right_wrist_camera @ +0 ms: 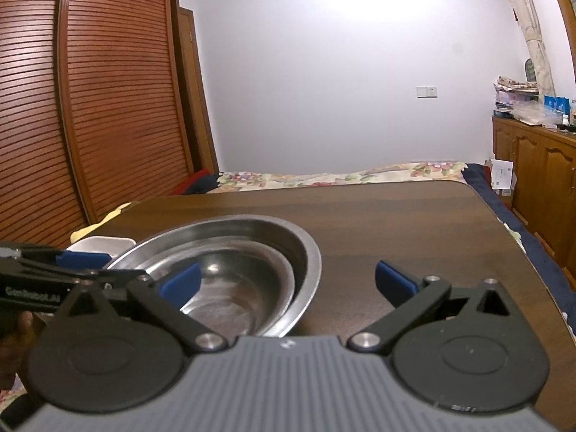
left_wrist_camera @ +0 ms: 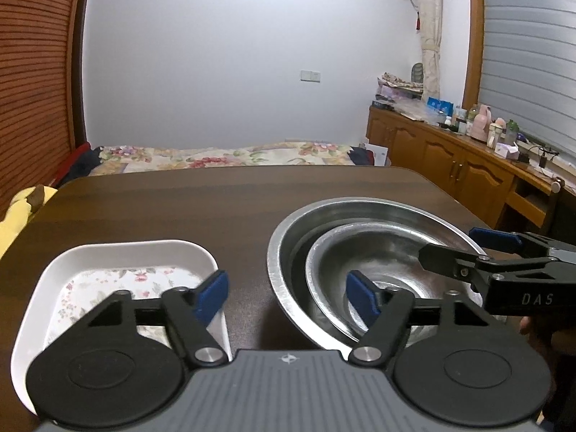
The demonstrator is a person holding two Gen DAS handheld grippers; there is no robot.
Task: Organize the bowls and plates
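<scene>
A large steel bowl (left_wrist_camera: 288, 230) sits on the dark wooden table (left_wrist_camera: 201, 201) with a smaller steel bowl (left_wrist_camera: 381, 248) nested inside it. A white rectangular dish (left_wrist_camera: 118, 252) with a floral bottom lies to its left. My left gripper (left_wrist_camera: 288, 297) is open, one finger over the dish's right edge, the other over the bowls' near rim. My right gripper (right_wrist_camera: 286, 280) is open and empty, its left finger over the small bowl (right_wrist_camera: 234, 288), its right finger over bare table beside the large bowl (right_wrist_camera: 309, 255). The right gripper also shows in the left wrist view (left_wrist_camera: 464, 248). The dish's corner shows in the right wrist view (right_wrist_camera: 104, 243).
A bed with a floral cover (left_wrist_camera: 223, 154) lies beyond the table's far edge. A wooden sideboard (left_wrist_camera: 450, 158) with bottles and clutter runs along the right. A slatted wooden wardrobe (right_wrist_camera: 90, 108) stands at the left. The left gripper shows in the right wrist view (right_wrist_camera: 54, 270).
</scene>
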